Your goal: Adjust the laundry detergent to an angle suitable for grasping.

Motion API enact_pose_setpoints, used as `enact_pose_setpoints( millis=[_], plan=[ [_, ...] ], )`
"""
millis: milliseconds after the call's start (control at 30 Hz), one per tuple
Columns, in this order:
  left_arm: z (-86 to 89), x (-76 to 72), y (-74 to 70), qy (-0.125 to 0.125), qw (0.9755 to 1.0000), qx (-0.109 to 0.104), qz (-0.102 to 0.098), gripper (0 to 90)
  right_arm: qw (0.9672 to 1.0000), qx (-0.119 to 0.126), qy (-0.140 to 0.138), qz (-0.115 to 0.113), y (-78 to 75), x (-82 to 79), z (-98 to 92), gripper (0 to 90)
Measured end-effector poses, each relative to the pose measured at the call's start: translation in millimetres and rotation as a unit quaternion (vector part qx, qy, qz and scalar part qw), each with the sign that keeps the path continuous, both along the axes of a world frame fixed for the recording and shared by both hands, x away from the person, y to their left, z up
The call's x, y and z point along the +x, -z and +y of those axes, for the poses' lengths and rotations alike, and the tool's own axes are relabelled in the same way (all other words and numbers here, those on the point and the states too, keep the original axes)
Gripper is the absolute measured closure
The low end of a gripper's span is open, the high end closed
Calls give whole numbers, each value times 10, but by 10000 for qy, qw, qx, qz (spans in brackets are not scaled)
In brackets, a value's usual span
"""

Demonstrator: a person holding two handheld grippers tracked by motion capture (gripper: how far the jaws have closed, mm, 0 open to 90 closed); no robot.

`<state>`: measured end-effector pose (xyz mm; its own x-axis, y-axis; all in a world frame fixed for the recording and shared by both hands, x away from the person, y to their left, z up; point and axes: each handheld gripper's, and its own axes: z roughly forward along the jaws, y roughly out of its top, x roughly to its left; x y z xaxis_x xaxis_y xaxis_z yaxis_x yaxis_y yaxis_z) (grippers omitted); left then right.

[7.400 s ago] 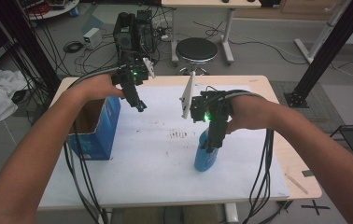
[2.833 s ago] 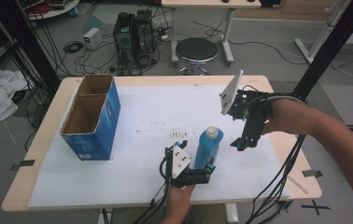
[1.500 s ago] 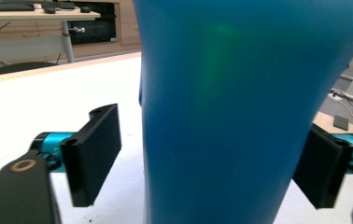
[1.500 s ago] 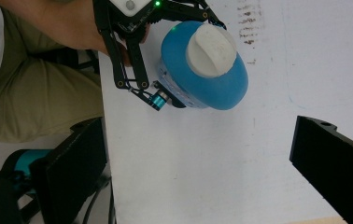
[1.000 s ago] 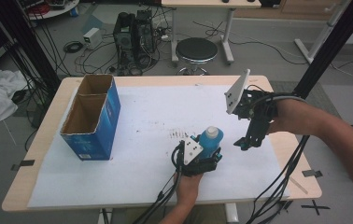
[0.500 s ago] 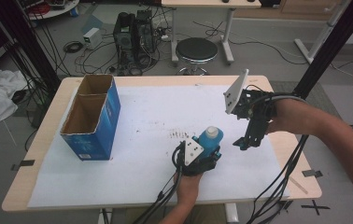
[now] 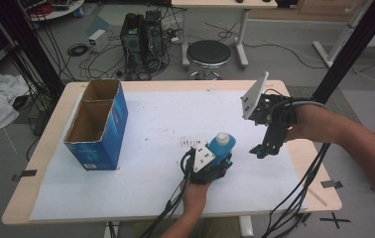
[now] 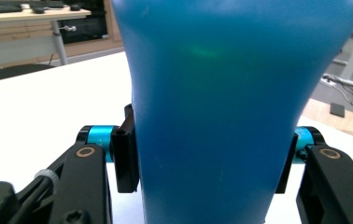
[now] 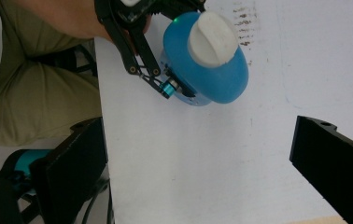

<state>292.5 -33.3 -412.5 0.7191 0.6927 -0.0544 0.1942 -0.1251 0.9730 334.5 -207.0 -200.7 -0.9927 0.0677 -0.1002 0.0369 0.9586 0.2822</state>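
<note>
A blue bottle [image 7: 221, 148] with a white cap [image 7: 222, 137] stands upright on the white sheet near the table's front edge. My left gripper [image 7: 214, 161] is shut on its lower body; in the left gripper view the bottle [image 8: 216, 107] sits between the two pads [image 8: 125, 158]. My right gripper [image 7: 260, 150] hangs open a little to the bottle's right, pointing down, apart from it. From the right gripper view I look down on the bottle [image 9: 221, 74] and its cap [image 9: 212, 39], with the wide-open right gripper [image 9: 198, 158] below them.
An open blue cardboard box [image 7: 97, 126] stands at the table's left. The white sheet [image 7: 151, 119] covers most of the wooden table [image 7: 36, 163]. Cables trail off the front edge. A stool [image 7: 209, 52] stands beyond the table.
Since 7.4 s ago the left gripper left the box and took hold of the bottle, which the right gripper released. Over the last second, the bottle shifted slightly.
</note>
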Motion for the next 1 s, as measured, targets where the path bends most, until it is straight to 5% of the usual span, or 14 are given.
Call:
enact_pose_setpoints(
  millis=[367, 533, 667, 733, 867, 1000],
  plan=[
    [375, 412, -473, 704, 9969, 308, -189, 437, 9999, 17, 119, -24, -35, -7, -79, 32],
    [589, 606, -587, 1153, 9925, 387, -101, 437, 9999, 50, 138, -20, -44, 5, -92, 32],
    [677, 735, -649, 1599, 9854, 588, -67, 437, 9999, 37, 164, -15, -45, 12, -68, 32],
    [752, 812, -679, 1880, 9789, 795, -83, 437, 9998, 35, 177, 6, -37, 9, -52, 32],
    [833, 907, -685, 2242, 9732, 515, 45, 437, 9998, 37, 186, 0, -32, 23, -35, 32],
    [863, 975, -684, 2628, 9638, 444, 100, 438, 9998, 15, 219, 25, -39, 26, -17, 32]
  ],
)
